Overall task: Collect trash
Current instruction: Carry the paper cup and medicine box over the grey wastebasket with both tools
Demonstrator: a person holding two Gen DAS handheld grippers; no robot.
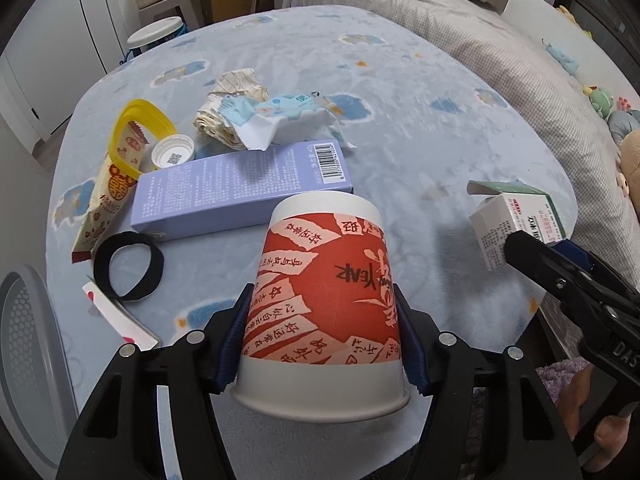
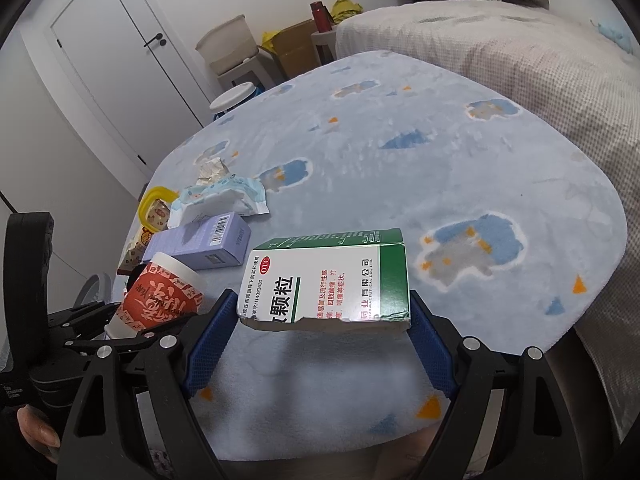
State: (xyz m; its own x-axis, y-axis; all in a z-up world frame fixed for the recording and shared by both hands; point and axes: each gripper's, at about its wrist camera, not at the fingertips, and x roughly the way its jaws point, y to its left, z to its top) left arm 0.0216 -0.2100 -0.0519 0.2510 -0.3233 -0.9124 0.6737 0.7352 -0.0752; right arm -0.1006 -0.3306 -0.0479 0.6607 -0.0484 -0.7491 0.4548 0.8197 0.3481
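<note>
A red and white paper cup [image 1: 320, 264] lies tilted with its rim toward the camera, its sides pressed between the blue pads of my left gripper [image 1: 323, 290], which is shut on it. The right wrist view shows the same cup [image 2: 160, 296] at the lower left, held just over the blue blanket [image 1: 420, 128]. My right gripper [image 2: 322, 296] is shut on a green and white medicine box [image 2: 332, 276] with a torn end, held above the blanket. In the left wrist view that box [image 1: 508, 220] sits at the right, against a black finger [image 1: 532, 256].
More litter lies at the left of the blanket: a purple carton [image 1: 240, 192], a wet-wipe wrapper [image 1: 280, 108], crumpled paper [image 1: 224, 116], a yellow ring [image 1: 136, 128], a white cap [image 1: 173, 152], a snack wrapper [image 1: 100, 216] and a black band [image 1: 128, 266]. A grey basket [image 1: 24, 360] stands beside the bed; a beige duvet [image 1: 500, 60] bounds the right.
</note>
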